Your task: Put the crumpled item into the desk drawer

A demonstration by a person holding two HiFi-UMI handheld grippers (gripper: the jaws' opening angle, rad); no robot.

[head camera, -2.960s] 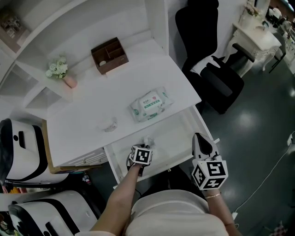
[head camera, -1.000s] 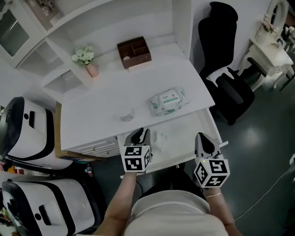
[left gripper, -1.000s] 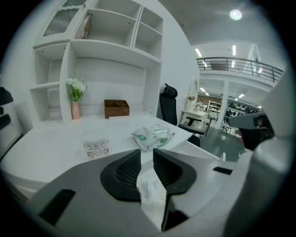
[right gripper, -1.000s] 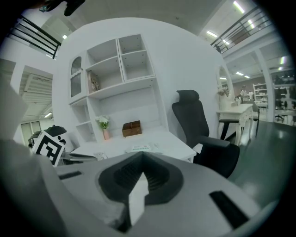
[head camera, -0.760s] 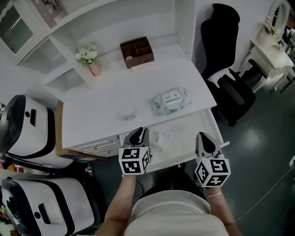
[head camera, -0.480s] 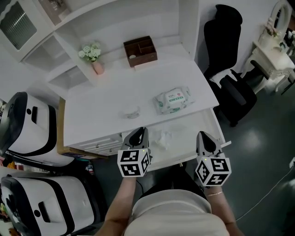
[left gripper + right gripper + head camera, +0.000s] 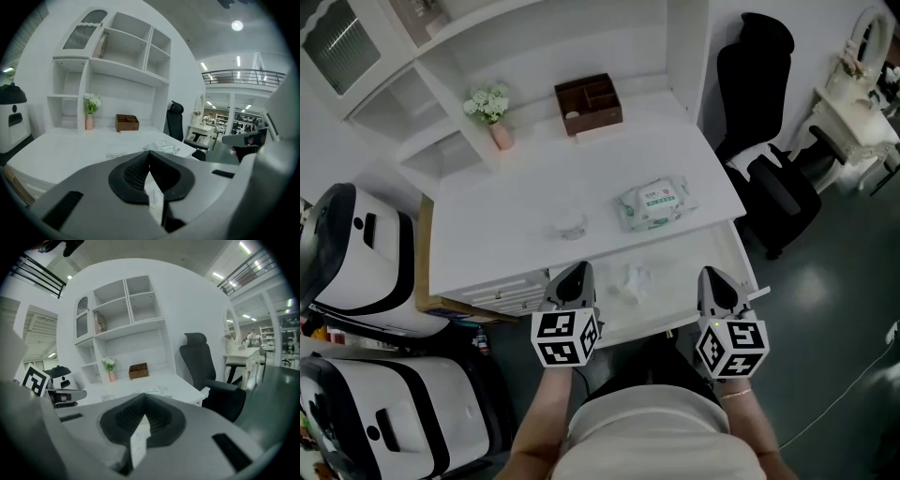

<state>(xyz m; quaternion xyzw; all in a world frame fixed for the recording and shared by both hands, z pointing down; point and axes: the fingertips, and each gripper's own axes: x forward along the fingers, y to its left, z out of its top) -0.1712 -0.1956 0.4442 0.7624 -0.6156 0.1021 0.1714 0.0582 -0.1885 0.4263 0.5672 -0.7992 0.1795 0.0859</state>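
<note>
The crumpled white item [image 7: 632, 279] lies inside the open desk drawer [image 7: 686, 265], left of its middle. My left gripper [image 7: 578, 269] hovers at the drawer's front left corner, just left of the item and not touching it. Its jaws are shut with nothing between them, as the left gripper view shows at the left gripper [image 7: 149, 152]. At the drawer's front right corner my right gripper [image 7: 709, 275] is also shut and empty, its tips meeting in the right gripper view [image 7: 143, 397].
On the white desk [image 7: 525, 187] lie a wet-wipes pack [image 7: 653, 204], a small clear object [image 7: 569, 225], a brown organiser box [image 7: 589, 103] and a pink flower vase [image 7: 492, 117]. A black office chair [image 7: 759, 141] stands at the right. White machines [image 7: 356, 262] stand at the left.
My left gripper's jaws have closed, empty, and it has drawn back slightly toward the person. The crumpled item stays in the drawer. The right gripper has barely moved.
</note>
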